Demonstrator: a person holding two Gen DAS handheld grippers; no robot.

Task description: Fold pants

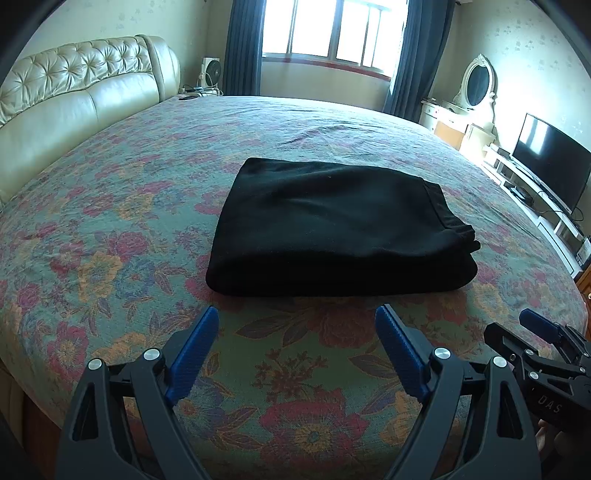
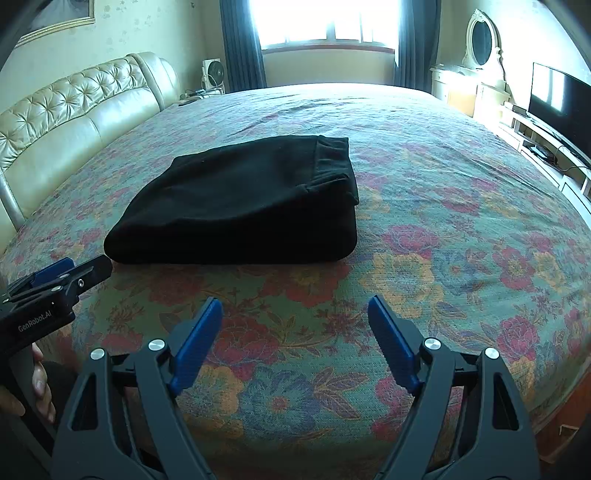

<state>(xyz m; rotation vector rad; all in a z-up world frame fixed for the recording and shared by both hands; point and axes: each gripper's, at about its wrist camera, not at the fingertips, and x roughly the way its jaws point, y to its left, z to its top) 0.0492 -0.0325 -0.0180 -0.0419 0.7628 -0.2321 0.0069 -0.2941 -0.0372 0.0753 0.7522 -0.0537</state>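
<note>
Flowery bed (image 1: pixel 110 240) holds the black pants (image 1: pixel 332 221), folded in a neat pile. Both claws hang near its close edge, not touching: left claw (image 1: pixel 297 328) wide open, right claw (image 2: pixel 295 317) wide open, both empty.

Your left wrist camera is looking down along its fingers across the bed (image 1: pixel 110 221), near its front edge, facing the window (image 1: pixel 332 33). Your right one is sitting just beside it, sharing the folded pants (image 2: pixel 240 203).
</note>
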